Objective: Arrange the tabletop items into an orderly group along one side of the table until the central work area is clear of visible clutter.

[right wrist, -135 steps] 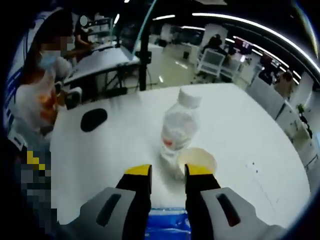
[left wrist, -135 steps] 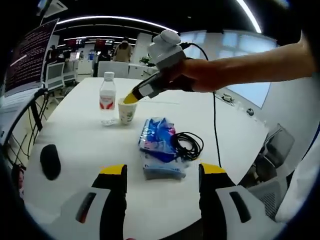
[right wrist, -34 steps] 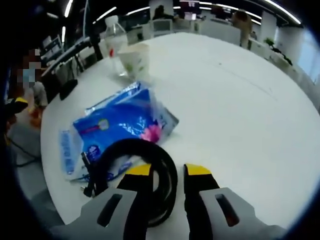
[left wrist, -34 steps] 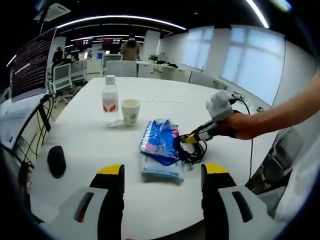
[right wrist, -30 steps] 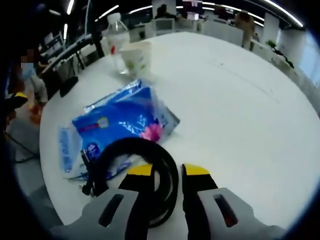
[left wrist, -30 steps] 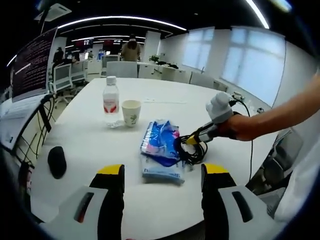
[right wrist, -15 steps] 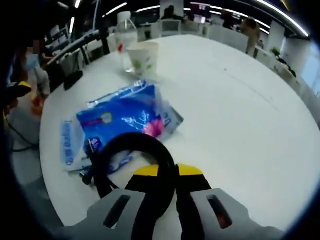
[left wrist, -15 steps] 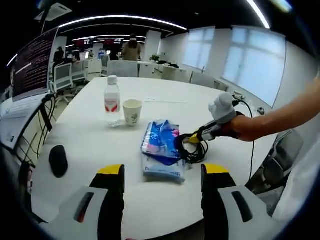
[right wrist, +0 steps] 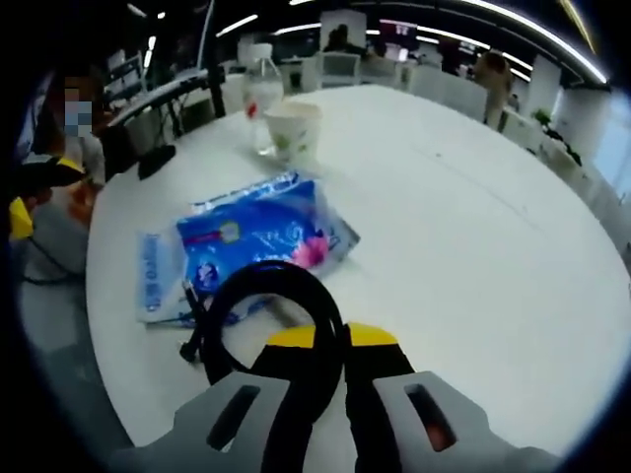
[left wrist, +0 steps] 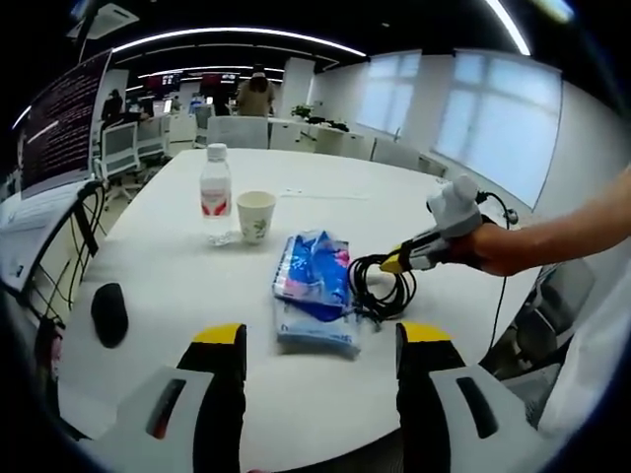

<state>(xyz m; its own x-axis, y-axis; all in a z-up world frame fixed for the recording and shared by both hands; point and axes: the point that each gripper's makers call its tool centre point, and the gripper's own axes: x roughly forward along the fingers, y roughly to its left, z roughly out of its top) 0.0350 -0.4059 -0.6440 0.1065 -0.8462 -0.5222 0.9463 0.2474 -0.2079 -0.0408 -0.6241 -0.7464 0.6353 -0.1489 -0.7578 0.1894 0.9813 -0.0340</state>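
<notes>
In the right gripper view, the right hand-held gripper (right wrist: 323,340) is clamped on the coiled black cable (right wrist: 258,296) at lower centre, beside the blue packet (right wrist: 258,233) on the white worktop (right wrist: 473,236). In the left gripper view, the left hand-held gripper (left wrist: 317,335) has its jaws apart at the bottom; the paper cup (left wrist: 256,215) and water bottle (left wrist: 213,192) stand just beside each other at upper left, and a black mouse (left wrist: 108,312) lies at far left.

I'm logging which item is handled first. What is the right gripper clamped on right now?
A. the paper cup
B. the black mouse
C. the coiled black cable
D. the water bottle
C: the right gripper has its jaws shut on the coiled black cable, beside the blue tissue packs.
</notes>
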